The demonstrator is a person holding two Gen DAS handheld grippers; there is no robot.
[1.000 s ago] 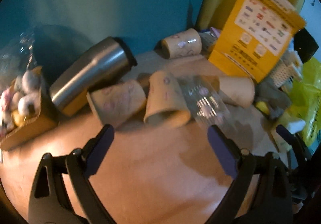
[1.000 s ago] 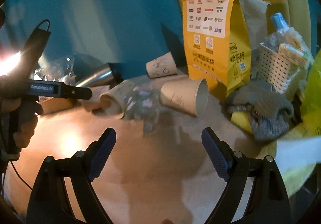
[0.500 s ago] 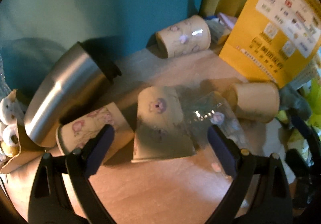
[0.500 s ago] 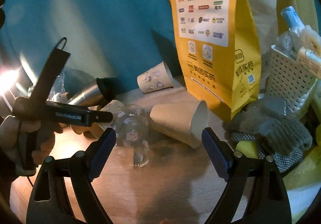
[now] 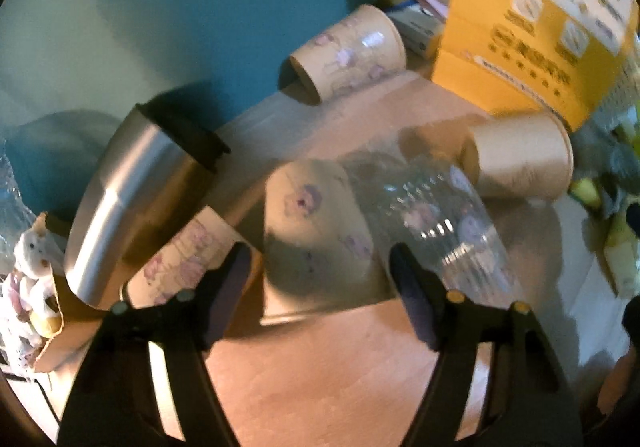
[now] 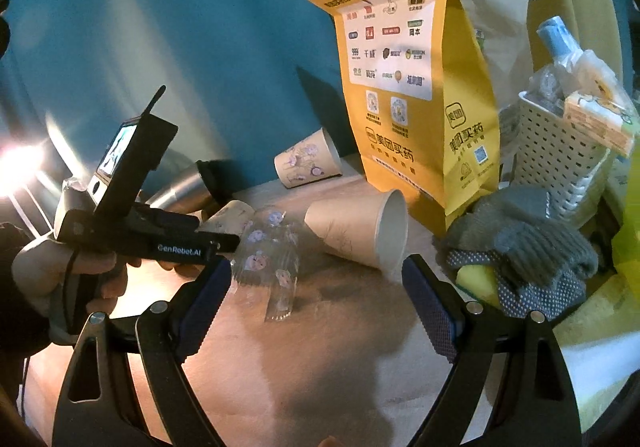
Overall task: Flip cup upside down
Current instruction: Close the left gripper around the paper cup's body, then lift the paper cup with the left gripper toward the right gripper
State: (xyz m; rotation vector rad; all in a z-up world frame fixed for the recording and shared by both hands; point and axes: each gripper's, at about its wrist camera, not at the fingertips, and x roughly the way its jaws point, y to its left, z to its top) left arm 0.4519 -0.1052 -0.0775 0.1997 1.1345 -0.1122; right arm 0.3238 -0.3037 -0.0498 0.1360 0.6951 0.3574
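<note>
Flowered paper cup [image 5: 316, 231] lies on its side mid-table [image 5: 320, 379], between a second printed cup [image 5: 180, 263] and a clear plastic cup [image 5: 432, 223]. Left gripper [image 5: 320, 287] has closed in since a second ago; its tongs now straddle the cup, apart, narrower than before, contact unclear. Grasp looks imminent. Right gripper [image 6: 316, 291] spread, holding nothing. White basket [image 6: 560, 159] holds packets.

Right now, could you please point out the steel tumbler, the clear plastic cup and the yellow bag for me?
steel tumbler [image 5: 132, 199], left wrist view, middle of its metal body.
clear plastic cup [image 6: 270, 259], right wrist view, its flower-printed side wall.
yellow bag [image 6: 404, 151], right wrist view, lower front face.
</note>
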